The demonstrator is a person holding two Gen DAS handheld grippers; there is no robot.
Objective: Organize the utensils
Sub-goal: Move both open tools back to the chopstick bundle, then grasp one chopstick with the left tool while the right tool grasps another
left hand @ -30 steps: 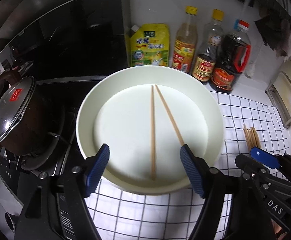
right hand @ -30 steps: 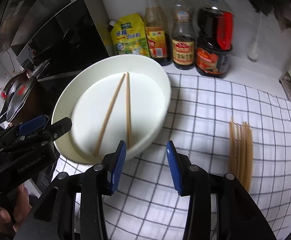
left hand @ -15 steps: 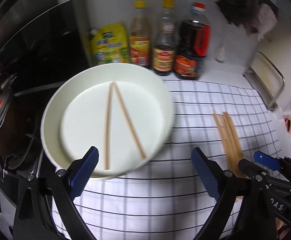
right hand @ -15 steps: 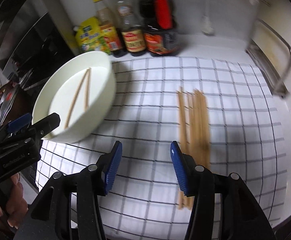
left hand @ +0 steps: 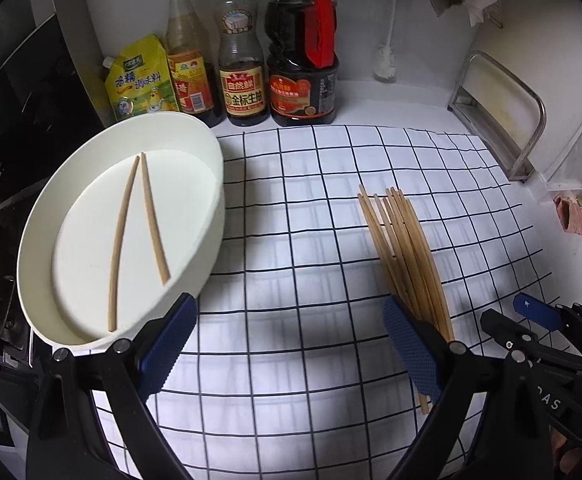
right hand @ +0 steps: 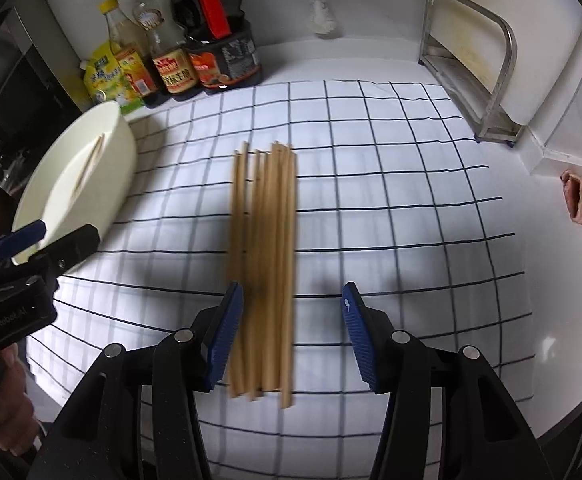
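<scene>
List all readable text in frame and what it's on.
"金标生抽": label of the middle soy sauce bottle.
"DAS": body of the right gripper.
"GenRobot.AI", faint: body of the left gripper.
Yellow pouch, the other bottle labels: print too small or blurred to read.

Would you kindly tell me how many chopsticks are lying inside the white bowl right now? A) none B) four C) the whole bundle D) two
D: the left wrist view shows just two chopsticks inside the white bowl, their far tips close and near ends spread apart, while the remaining bundle of chopsticks lies on the checked cloth.
</scene>
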